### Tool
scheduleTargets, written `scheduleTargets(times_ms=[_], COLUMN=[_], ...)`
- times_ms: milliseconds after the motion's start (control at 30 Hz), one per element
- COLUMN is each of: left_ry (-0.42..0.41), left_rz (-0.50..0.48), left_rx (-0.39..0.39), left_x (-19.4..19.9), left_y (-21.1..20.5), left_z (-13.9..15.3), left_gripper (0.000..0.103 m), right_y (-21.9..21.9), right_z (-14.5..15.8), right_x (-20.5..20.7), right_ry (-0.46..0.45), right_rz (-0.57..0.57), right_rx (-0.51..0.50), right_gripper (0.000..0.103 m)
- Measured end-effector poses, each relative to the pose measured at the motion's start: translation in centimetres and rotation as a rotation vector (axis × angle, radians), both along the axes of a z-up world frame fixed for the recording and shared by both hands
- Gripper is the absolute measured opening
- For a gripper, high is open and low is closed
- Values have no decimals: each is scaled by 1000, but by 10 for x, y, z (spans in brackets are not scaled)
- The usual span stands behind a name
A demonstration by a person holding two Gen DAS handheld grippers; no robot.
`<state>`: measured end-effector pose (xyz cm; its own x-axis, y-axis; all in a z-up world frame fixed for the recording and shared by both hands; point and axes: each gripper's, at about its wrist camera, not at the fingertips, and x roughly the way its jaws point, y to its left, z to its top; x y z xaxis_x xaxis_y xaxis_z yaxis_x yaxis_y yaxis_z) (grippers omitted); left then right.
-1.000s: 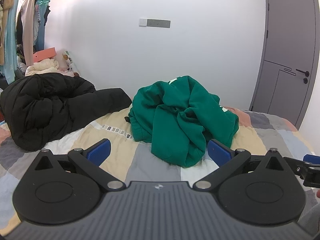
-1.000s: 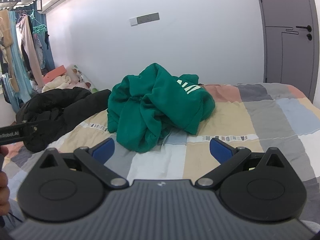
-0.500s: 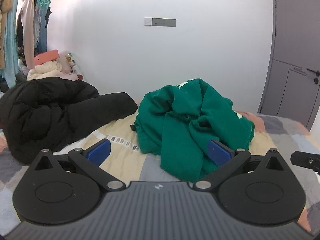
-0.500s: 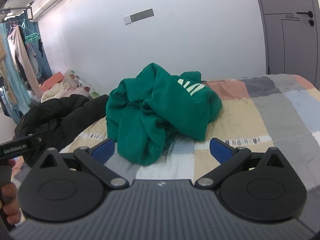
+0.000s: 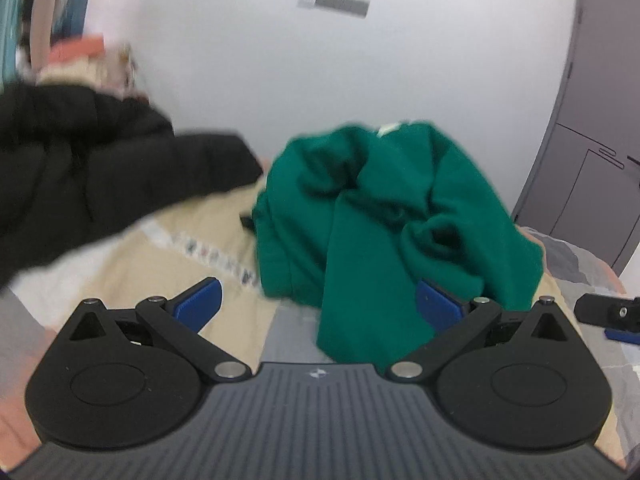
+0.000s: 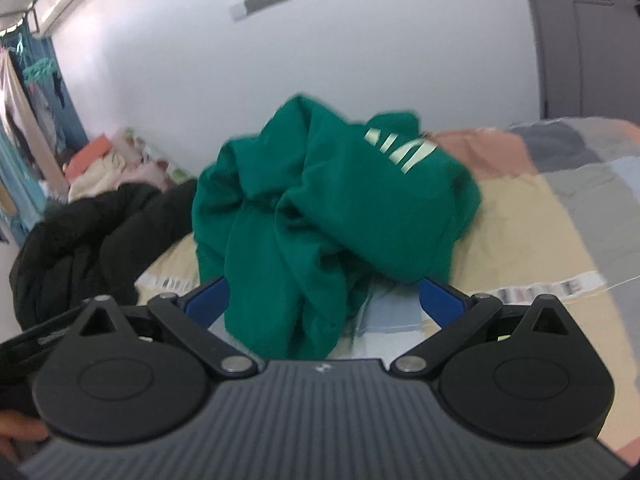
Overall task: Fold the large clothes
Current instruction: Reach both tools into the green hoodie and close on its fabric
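On the bed (image 6: 532, 216) ahead of us, a green sweatshirt (image 6: 332, 216) is lying in a crumpled heap beside a black jacket (image 5: 92, 184). We are holding our left gripper (image 5: 318, 304) with its jaws spread wide and empty just before the heap. We are likewise keeping our right gripper (image 6: 324, 300) released, its blue fingers (image 6: 208, 300) flanking the sweatshirt's near edge without gripping it.

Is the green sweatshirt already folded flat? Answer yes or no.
No, the green sweatshirt sits in a crumpled heap on the bed.
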<state>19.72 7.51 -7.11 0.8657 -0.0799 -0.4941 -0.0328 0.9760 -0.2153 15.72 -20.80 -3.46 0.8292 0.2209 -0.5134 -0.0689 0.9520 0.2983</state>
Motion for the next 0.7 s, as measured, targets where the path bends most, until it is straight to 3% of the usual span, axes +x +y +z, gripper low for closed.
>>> scheduleTargets(times_ms=[200, 400, 600, 633, 700], left_ry=[16, 40, 93, 100, 107], left_rz=[-42, -83, -133, -143, -158], left_rx=[-75, -163, -262, -274, -299], left_x=[28, 52, 72, 74, 77], left_y=[15, 24, 23, 22, 20], left_z=[-44, -84, -119, -123, -131], left_gripper=[103, 102, 84, 83, 69], right_y=[20, 32, 34, 35, 37], right_z=[-39, -66, -93, -98, -106], right_x=[34, 60, 84, 88, 95], right_ry=[57, 45, 45, 50, 74], right_rz=[66, 83, 79, 72, 90], right_rx=[26, 33, 26, 24, 34], right_gripper=[103, 103, 102, 96, 77])
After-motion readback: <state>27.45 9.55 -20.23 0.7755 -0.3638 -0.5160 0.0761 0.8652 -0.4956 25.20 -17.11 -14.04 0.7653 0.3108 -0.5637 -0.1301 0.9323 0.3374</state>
